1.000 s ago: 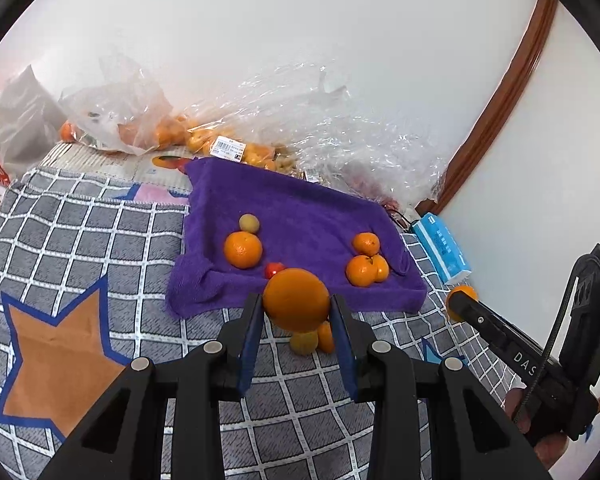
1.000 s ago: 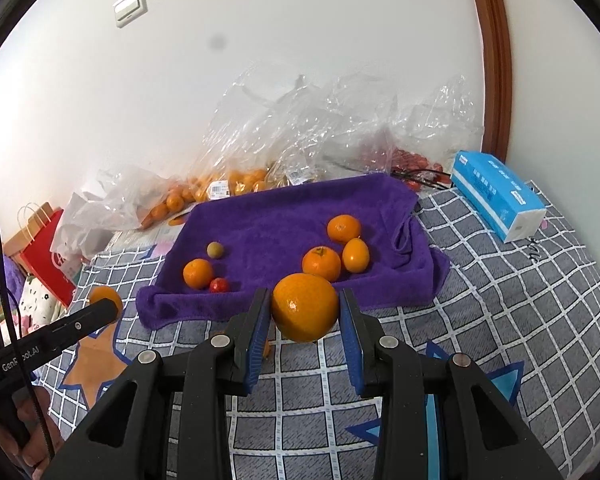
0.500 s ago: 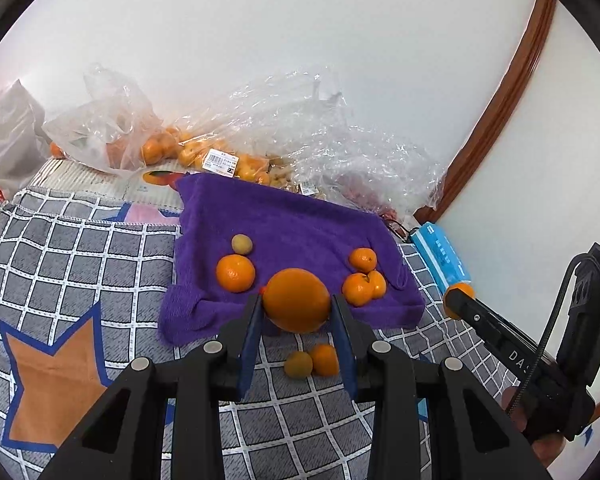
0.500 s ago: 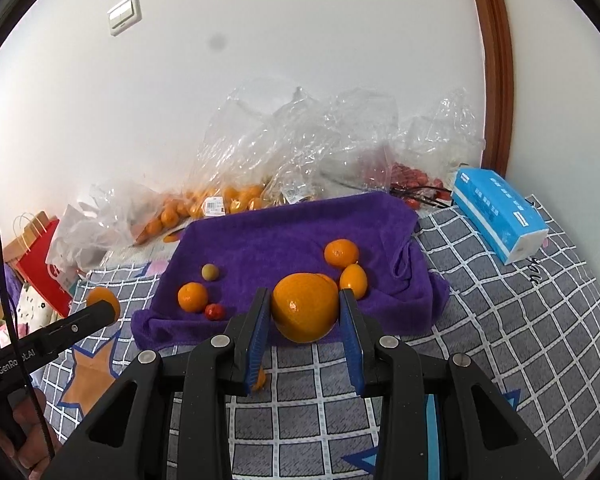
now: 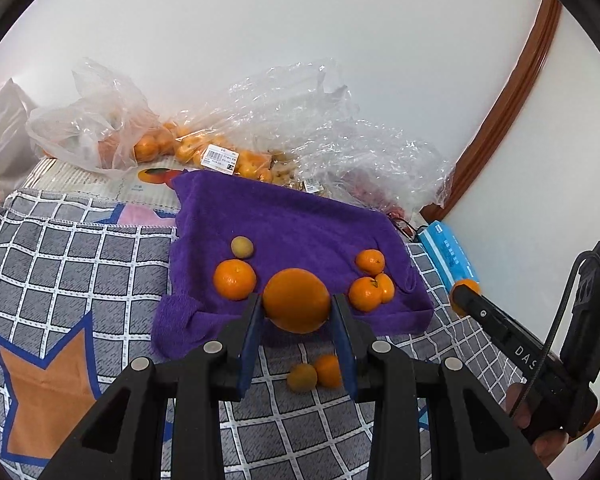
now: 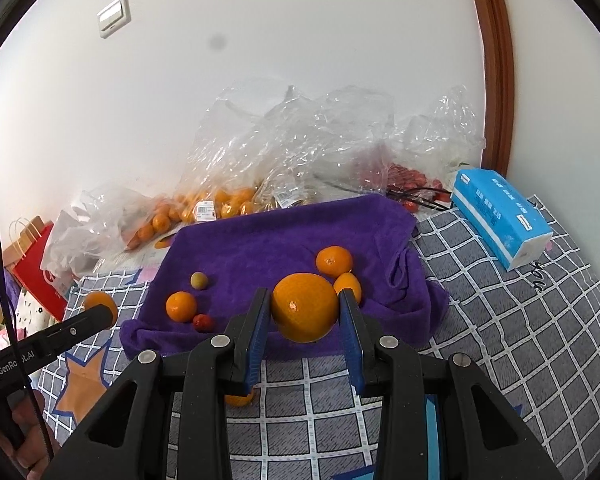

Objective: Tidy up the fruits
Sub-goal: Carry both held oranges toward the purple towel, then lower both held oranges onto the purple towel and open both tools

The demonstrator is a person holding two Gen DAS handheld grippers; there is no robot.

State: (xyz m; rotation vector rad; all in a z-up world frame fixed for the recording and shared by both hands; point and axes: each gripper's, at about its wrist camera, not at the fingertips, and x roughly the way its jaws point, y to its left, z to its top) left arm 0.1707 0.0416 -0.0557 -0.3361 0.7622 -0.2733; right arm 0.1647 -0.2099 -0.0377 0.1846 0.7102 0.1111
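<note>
My left gripper (image 5: 297,305) is shut on a large orange (image 5: 296,300), held above the near edge of the purple towel (image 5: 292,220). My right gripper (image 6: 305,309) is shut on a second large orange (image 6: 305,306) over the towel's (image 6: 284,236) front edge. On the towel lie a mandarin (image 5: 234,279) with a small yellowish fruit (image 5: 242,247) behind it at the left, and several mandarins (image 5: 370,282) at the right. A small red fruit (image 6: 203,322) sits by the left mandarin (image 6: 181,306). Two small fruits (image 5: 314,372) lie on the checked blanket below my left gripper.
Clear plastic bags (image 5: 260,144) with more citrus lie behind the towel against the white wall. A blue tissue pack (image 6: 500,218) rests at the right on the grey checked blanket (image 6: 520,320). A red paper bag (image 6: 36,268) stands at the left. A hand (image 5: 540,436) grips the right tool.
Both grippers have drawn back a little from the towel with their oranges still gripped; the towel and its fruit now sit lower in each view. The two small fruits on the blanket show more fully.
</note>
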